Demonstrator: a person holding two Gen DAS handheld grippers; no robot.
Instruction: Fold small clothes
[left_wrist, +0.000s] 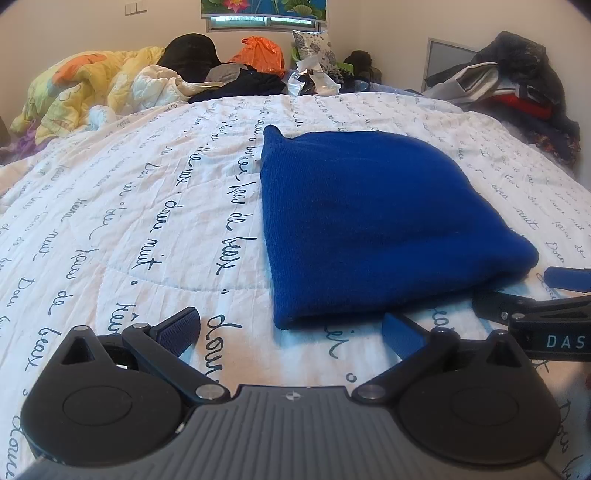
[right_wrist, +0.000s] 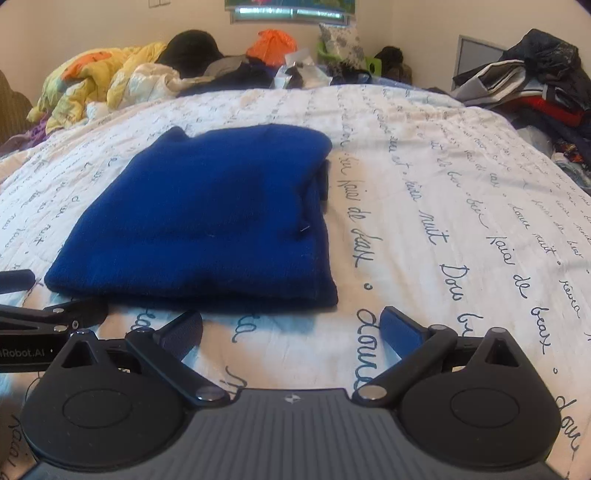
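Observation:
A blue knit garment (left_wrist: 376, 221) lies folded flat on the white quilt with dark script (left_wrist: 147, 221). It also shows in the right wrist view (right_wrist: 207, 221). My left gripper (left_wrist: 291, 332) is open and empty, just short of the garment's near edge. My right gripper (right_wrist: 291, 332) is open and empty, just in front of the garment's near right corner. The right gripper's fingers (left_wrist: 565, 277) show at the right edge of the left wrist view, beside the garment. The left gripper's body (right_wrist: 37, 317) shows at the left edge of the right wrist view.
A yellow-orange blanket (left_wrist: 81, 85) is heaped at the back left. Dark clothes, an orange bag (left_wrist: 258, 51) and a patterned pillow (left_wrist: 314, 48) line the far wall. A pile of dark and red clothes (left_wrist: 524, 85) sits at the back right.

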